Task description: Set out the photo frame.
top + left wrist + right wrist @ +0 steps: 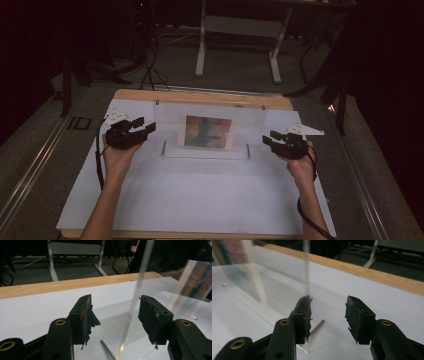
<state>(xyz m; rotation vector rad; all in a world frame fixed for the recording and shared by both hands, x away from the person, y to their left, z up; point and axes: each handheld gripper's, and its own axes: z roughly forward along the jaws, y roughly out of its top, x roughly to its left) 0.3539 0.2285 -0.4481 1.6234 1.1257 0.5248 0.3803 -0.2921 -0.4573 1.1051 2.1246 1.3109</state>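
Left gripper (145,126) and right gripper (268,140) flank the acrylic frame (208,131); jaws wide, empty. Close evenly on both side edges.

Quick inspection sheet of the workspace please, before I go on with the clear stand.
Surface: white sheet on a wooden table, bare in front.
Job's things: clear acrylic stand, upright, holding a picture.
Clutter: nothing seen.
Grippers: left tongs open, stand's edge between the jaws, untouched; right tongs open beside the stand's other edge.
Cables: one trails from each gripper; more on the floor.
Surroundings: dark room, white desk frame behind.
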